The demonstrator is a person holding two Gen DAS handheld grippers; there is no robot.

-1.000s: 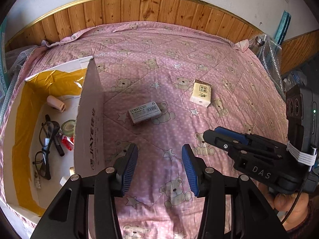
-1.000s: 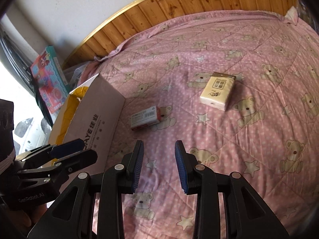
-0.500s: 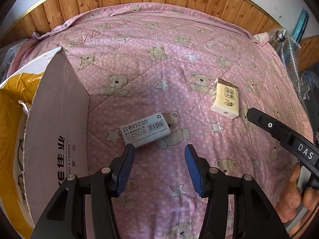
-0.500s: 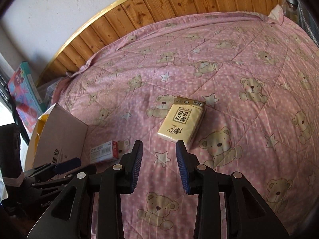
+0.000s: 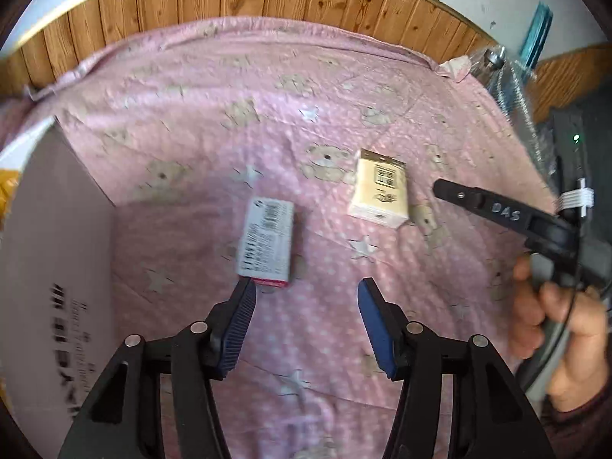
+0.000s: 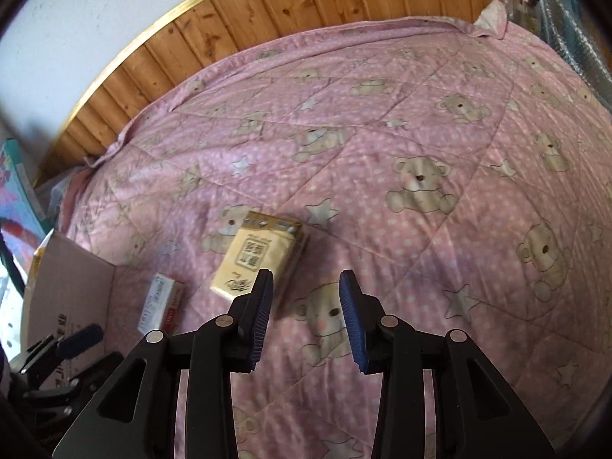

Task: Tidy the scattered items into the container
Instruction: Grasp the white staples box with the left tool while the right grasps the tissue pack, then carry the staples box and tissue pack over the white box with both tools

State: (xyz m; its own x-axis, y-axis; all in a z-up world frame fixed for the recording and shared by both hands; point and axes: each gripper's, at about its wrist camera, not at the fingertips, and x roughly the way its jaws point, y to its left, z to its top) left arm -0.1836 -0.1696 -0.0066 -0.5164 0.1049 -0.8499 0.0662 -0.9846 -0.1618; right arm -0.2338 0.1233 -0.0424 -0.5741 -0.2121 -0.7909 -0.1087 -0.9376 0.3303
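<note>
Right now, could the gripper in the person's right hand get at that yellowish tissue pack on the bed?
Probably yes. The right gripper is open and the tissue pack lies just ahead of its left finger, flat on the pink quilt, nothing between them. It would need shifting slightly left to straddle it.

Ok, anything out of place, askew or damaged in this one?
Only the expected clutter: the staples box and the tissue pack lie loose on the pink quilt, outside the cardboard box. Neither looks damaged. Both the left gripper and right gripper are open and empty. The left view is motion-blurred.
</note>
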